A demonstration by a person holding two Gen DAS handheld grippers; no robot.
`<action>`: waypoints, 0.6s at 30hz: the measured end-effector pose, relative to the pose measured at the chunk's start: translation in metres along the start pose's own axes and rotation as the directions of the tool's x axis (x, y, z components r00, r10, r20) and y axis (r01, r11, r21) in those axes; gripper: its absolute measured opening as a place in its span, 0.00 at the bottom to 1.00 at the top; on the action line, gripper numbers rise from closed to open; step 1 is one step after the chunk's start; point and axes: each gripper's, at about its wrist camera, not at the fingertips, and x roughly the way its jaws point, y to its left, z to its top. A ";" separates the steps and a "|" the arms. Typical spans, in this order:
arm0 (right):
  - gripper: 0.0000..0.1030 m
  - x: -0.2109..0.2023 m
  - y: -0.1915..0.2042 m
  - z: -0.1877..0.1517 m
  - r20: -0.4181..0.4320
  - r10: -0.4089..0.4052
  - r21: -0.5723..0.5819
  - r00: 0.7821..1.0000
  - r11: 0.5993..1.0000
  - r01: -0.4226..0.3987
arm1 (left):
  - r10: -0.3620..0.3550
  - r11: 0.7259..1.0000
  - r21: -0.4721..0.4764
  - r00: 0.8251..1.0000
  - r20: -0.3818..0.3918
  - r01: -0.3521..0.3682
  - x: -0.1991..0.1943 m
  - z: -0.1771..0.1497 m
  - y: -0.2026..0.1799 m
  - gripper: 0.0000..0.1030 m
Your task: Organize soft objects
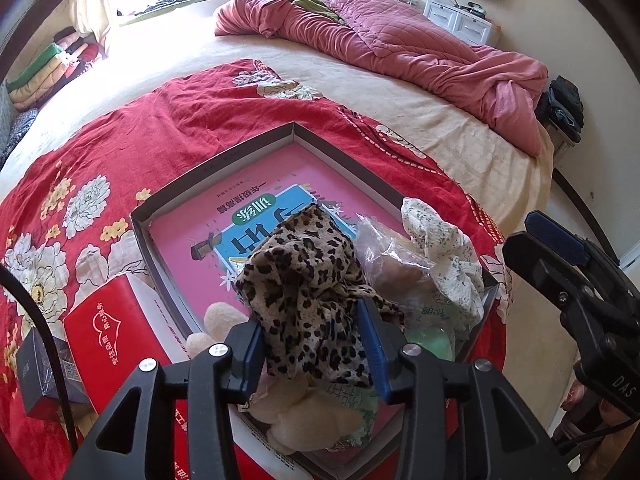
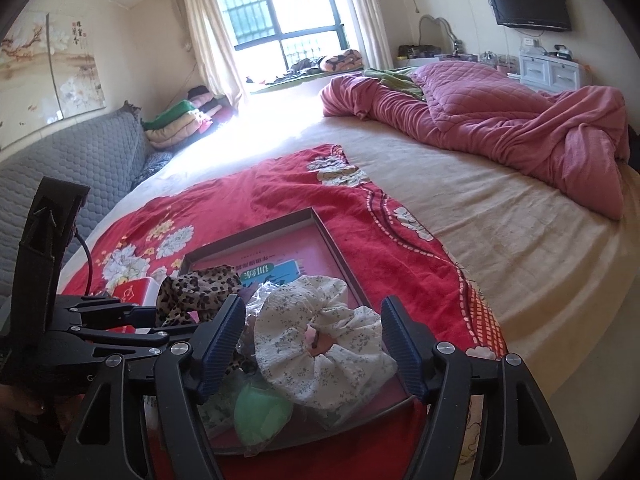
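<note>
Inside tray, soft things gathered, both grippers released.
Left gripper straddles leopard cloth; right gripper slack around floral scrunchie at 6 o'clock; next, likely withdraw.

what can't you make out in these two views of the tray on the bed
- Book cover in the tray: the leopard-print cloth hides part of the title in the left wrist view.
- Left tongs: pads flank the cloth; whether they press it is unclear.
- Clear bag: contents blurred behind plastic, left wrist view.
- Green pad: partly hidden by the right tongs and the floral scrunchie.
- Red box: cut off by the left tongs' frame.
</note>
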 end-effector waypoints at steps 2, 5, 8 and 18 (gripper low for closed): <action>0.70 -0.002 0.000 0.001 0.006 0.001 0.002 1.000 1.000 -0.001 | 0.010 1.000 -0.003 1.000 0.003 -0.010 -0.002 0.001 0.001 0.45; 0.72 -0.004 0.001 0.003 0.010 -0.002 0.003 1.000 1.000 0.002 | 0.012 1.000 -0.004 1.000 0.013 -0.012 -0.008 0.001 0.002 0.50; 0.73 -0.007 0.003 0.004 0.019 -0.008 0.000 1.000 1.000 0.008 | 0.017 1.000 -0.007 0.999 0.030 -0.016 -0.014 0.002 0.002 0.54; 0.74 -0.022 0.013 0.008 0.044 -0.015 0.021 0.999 1.000 0.014 | 0.027 0.999 -0.021 0.997 0.076 -0.025 -0.042 -0.003 0.011 0.59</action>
